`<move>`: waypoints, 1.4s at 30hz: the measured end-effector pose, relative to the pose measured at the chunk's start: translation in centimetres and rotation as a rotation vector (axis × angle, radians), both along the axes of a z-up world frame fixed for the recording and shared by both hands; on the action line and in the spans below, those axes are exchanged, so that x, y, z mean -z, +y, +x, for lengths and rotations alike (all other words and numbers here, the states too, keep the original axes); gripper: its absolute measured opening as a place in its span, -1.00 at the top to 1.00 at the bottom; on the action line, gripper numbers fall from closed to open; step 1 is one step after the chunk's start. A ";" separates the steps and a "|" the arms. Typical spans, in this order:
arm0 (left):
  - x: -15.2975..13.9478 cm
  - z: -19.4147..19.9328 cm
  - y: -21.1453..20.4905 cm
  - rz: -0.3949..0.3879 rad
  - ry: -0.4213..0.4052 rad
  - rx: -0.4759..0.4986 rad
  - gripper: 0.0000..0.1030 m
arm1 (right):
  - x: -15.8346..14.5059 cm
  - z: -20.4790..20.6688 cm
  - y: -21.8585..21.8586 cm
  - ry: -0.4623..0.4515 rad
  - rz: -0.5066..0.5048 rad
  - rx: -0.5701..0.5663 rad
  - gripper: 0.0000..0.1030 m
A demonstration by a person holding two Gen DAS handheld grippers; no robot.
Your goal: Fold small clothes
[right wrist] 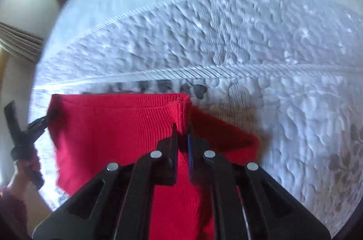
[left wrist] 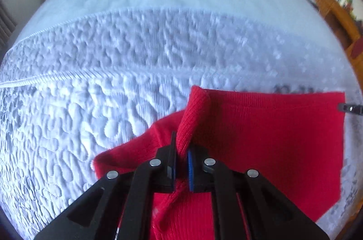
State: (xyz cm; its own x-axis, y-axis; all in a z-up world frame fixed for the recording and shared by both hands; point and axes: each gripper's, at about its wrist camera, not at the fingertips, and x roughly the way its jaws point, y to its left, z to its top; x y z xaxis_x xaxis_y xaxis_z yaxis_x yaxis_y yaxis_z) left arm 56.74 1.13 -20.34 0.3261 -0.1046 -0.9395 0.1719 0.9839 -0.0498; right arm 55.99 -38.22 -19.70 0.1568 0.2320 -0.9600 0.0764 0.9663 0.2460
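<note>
Left hand-held gripper [left wrist: 181, 157] sits nearest the lens in its wrist view, fingers pressed onto a bunched ribbed fold of the red knit garment [left wrist: 261, 133]; the fabric rises as a ridge straight out of the jaws. Right hand-held gripper [right wrist: 181, 140] likewise pinches the opposite upper corner, where a doubled ribbed hem stands between its fingers. Garment hangs or lies stretched between the two grips, over the white quilted mattress [left wrist: 102, 85] of the bed; whether its lower part touches the bed cannot be told. Judgement: a fold is under way with both corners held. To do it well, keep both grips level and evenly tensioned so the top edge stays straight, carry both corners over together, lay them onto the matching edge, and release only once the fabric rests flat. The left grip looks bunched, so a crease may form there; smoothing after release could help. Dark printed marks [right wrist: 158, 86] run along the mattress seam behind the garment, too blurred to read. No brand or label legible on the garment.
</note>
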 end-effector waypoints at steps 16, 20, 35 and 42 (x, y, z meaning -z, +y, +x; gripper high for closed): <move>-1.3 -16.1 6.4 -0.059 0.064 -0.018 -0.06 | -3.1 -19.1 -2.0 0.010 0.065 -0.066 0.11; -0.1 -19.1 6.7 -0.114 0.115 -0.066 -0.06 | -1.5 -21.8 -0.8 0.051 0.097 -0.084 0.11; 0.4 -19.4 6.1 -0.119 0.132 -0.039 0.88 | -0.4 -22.4 -1.1 0.088 0.089 -0.095 0.94; -0.8 -19.0 7.0 -0.122 0.153 -0.082 -0.43 | -1.5 -21.3 -0.5 0.074 0.072 -0.073 0.00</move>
State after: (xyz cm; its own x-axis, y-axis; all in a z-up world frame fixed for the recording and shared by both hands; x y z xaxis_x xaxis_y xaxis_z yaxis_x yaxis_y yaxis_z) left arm 37.73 8.08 -19.55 0.1932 -0.1994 -0.9607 0.0724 0.9794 -0.1888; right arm 34.65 -38.75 -18.16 0.0667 0.3088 -0.9488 0.0264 0.9500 0.3111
